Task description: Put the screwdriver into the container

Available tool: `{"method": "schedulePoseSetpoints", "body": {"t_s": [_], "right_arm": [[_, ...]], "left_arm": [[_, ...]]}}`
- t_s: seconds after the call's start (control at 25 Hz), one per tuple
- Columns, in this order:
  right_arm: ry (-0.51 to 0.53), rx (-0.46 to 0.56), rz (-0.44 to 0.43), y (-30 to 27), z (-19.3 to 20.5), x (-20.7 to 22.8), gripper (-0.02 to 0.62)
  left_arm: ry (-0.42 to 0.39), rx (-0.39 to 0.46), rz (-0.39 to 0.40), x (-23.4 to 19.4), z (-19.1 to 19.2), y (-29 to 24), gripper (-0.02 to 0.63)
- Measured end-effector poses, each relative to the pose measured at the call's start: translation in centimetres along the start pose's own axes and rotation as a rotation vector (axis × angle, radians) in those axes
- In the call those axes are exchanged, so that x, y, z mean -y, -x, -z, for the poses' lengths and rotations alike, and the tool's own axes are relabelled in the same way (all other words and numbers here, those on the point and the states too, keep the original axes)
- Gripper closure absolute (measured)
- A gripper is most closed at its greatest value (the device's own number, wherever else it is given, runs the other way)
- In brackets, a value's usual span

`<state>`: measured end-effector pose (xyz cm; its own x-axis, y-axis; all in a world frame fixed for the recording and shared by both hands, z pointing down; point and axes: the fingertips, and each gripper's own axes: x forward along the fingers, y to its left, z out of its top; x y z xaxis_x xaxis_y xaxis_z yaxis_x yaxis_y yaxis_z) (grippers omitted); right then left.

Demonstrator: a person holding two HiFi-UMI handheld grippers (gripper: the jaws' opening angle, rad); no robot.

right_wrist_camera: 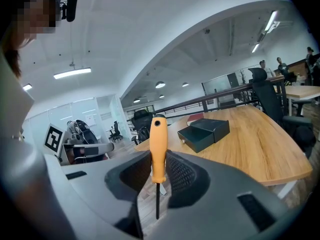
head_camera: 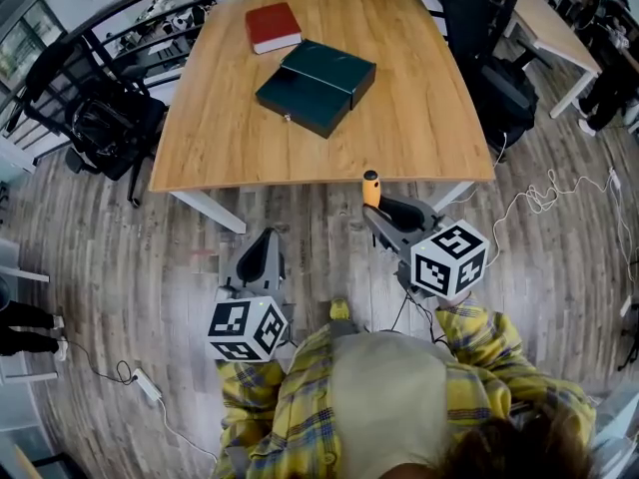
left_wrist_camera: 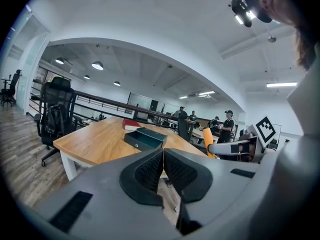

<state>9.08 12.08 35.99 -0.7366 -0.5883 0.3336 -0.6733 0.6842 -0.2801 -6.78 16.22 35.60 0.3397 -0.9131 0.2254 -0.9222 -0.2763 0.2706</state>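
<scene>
The person stands off the near edge of the table (head_camera: 419,118), both grippers held out over the wood floor (head_camera: 120,267) and short of the tabletop. The right gripper (right_wrist_camera: 159,171) pinches the screwdriver (right_wrist_camera: 158,149) by the lower part of its orange handle. The tool stands upright, with the handle end up and the dark shaft running down between the jaws. From above, the handle top sits just short of the table's near edge.

The left gripper (left_wrist_camera: 163,164) hangs lower and to the left, clear of the table. Its jaws are pressed together with nothing between them.

The container (head_camera: 316,86), a dark green box, lies on the far half of the table near the middle. It is well apart from the side edges. A red book (head_camera: 273,27) lies just beyond it towards the far edge, close to the box's corner.

A wide stretch of bare wood runs between the near edge and the box. A black chair (head_camera: 100,108) stands off the table's left side, and cables (head_camera: 539,200) trail across the floor to the right.
</scene>
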Motion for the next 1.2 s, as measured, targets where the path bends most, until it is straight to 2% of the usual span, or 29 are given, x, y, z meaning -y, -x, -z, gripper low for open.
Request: {"method": "schedulePoseSetpoints", "body": {"t_s": [0.56,0.76,1.2], "right_arm": [[0.009,-0.001,0.014,-4.5,-2.1,0.7,0.453],[0.017,-0.006,0.006,-5.5,-3.0,2.1,0.453],[0.034,-0.023,-0.075,-9.9,-6.0,6.4,0.453]], "left_arm": [[-0.009,-0.052,0.045,-2.8,-0.2,-2.8,0.595],[-0.002,-0.042,0.028,-3.3,-0.7,-4.2,0.596],[0.001,-0.026,-0.028,-4.5,-3.0,-10.4,0.597]]}}
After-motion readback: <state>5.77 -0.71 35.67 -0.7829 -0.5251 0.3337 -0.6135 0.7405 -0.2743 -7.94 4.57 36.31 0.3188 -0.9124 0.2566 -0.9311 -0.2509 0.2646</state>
